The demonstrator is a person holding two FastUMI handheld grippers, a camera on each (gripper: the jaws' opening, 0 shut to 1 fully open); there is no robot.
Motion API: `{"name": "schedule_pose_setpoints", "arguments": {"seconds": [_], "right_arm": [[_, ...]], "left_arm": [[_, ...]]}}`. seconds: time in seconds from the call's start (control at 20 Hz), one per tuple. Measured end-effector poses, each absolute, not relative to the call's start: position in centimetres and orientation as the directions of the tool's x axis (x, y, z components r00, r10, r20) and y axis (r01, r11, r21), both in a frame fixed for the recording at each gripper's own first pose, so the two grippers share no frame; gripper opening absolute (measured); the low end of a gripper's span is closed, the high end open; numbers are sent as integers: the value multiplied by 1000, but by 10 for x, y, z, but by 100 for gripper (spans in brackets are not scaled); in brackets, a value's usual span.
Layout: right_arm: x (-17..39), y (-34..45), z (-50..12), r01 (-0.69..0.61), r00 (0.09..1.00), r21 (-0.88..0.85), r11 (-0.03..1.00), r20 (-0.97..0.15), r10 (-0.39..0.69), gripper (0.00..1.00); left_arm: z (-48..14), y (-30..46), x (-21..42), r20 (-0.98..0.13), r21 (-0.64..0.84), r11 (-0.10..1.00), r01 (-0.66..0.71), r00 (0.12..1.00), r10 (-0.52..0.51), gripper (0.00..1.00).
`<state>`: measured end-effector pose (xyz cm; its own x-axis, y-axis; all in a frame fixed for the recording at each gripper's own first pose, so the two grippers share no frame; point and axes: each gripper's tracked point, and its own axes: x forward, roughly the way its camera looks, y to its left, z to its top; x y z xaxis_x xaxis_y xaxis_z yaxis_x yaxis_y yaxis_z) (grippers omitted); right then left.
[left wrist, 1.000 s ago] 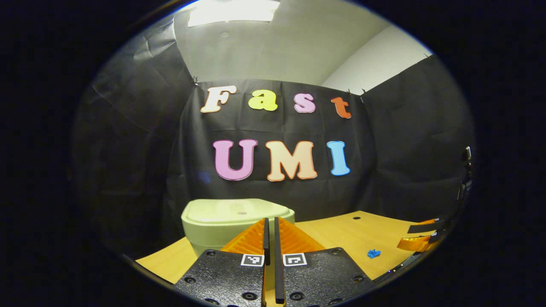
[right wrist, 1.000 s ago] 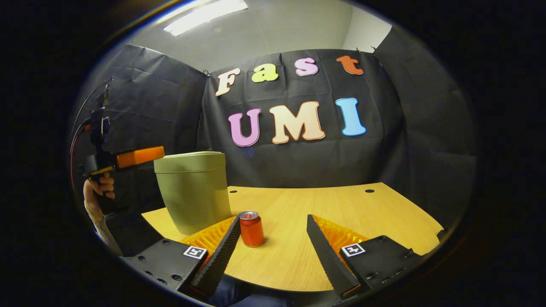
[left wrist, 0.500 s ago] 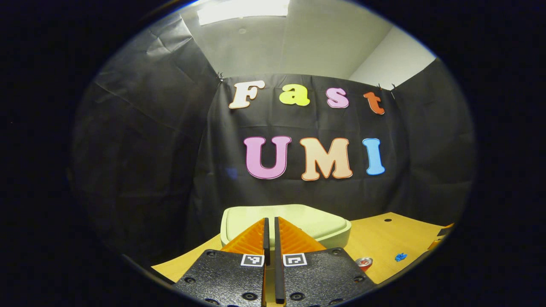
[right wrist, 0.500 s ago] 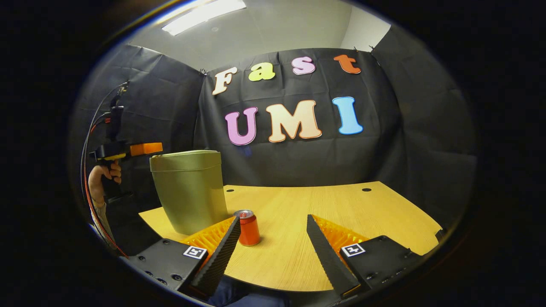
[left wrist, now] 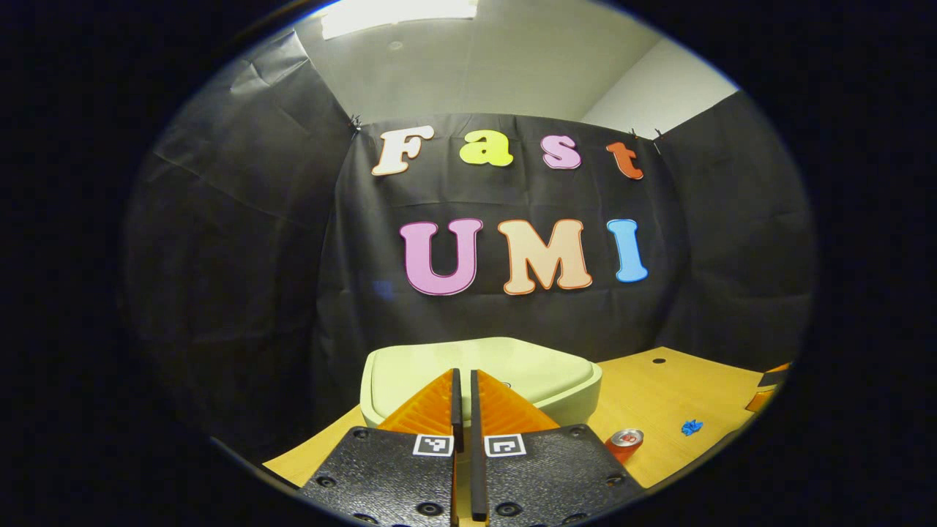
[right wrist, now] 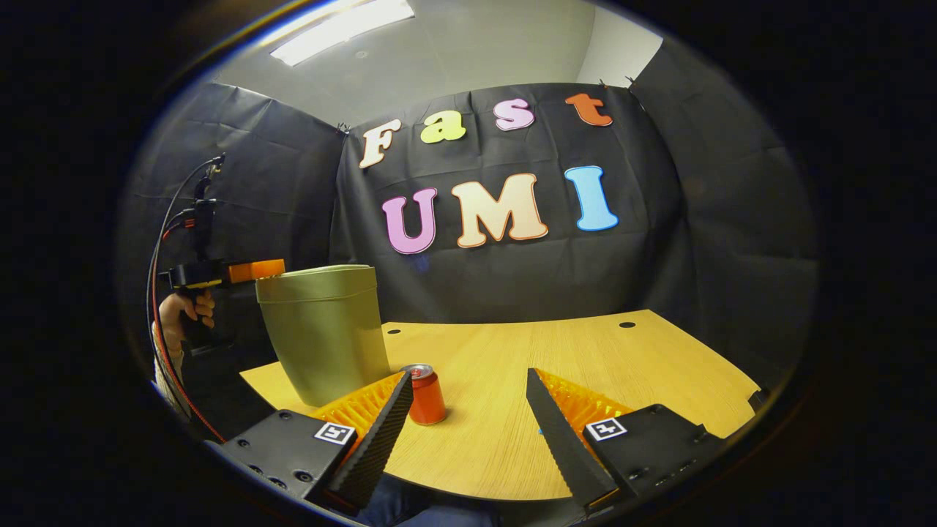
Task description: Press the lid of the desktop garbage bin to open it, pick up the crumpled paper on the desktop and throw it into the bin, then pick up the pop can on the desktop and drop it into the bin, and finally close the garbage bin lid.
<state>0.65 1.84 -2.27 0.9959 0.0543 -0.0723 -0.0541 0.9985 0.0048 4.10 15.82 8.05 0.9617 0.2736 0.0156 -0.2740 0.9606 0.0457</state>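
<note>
On the wooden table [right wrist: 585, 359] I see the garbage bin [right wrist: 322, 329] upright near the left edge, lid [left wrist: 476, 369] down. The pop can [right wrist: 425, 395] stands upright just right of the bin, with open tabletop beyond it. My left gripper [left wrist: 463, 380] is clenched empty over the lid; my right gripper [right wrist: 468, 410] is spread wide.

From the right gripper view I record the garbage bin [right wrist: 323, 333] standing upright at the left side of the table [right wrist: 556, 366], lid [right wrist: 316, 274] down on top. The pop can [right wrist: 425, 394] stands upright on the table just right of the bin's base, nearer me. The left gripper [right wrist: 256, 270] sits level with the lid at the bin's left edge; whether it touches, I cannot tell. In the left gripper view, a small scrap [left wrist: 690, 427] lies on the table right of the can.
</note>
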Motion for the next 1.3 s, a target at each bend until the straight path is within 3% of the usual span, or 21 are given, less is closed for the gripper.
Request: {"name": "schedule_pose_setpoints", "arguments": {"seconds": [0.6, 1.1, 1.3], "right_arm": [[3, 25, -21, -69, 995, -7, 998, -72, 68, 98], [-3, 7, -8, -29, 999, 8, 1000, -34, 29, 98], [-1, 0, -10, -5, 999, 0, 1000, -40, 5, 98]], "left_arm": [[73, 156, 41, -142, 91, 978, -190, 969, 202, 0], [101, 141, 46, -106, 84, 980, -179, 977, 188, 0], [119, 107, 42, -57, 85, 990, -114, 991, 119, 0]]}}
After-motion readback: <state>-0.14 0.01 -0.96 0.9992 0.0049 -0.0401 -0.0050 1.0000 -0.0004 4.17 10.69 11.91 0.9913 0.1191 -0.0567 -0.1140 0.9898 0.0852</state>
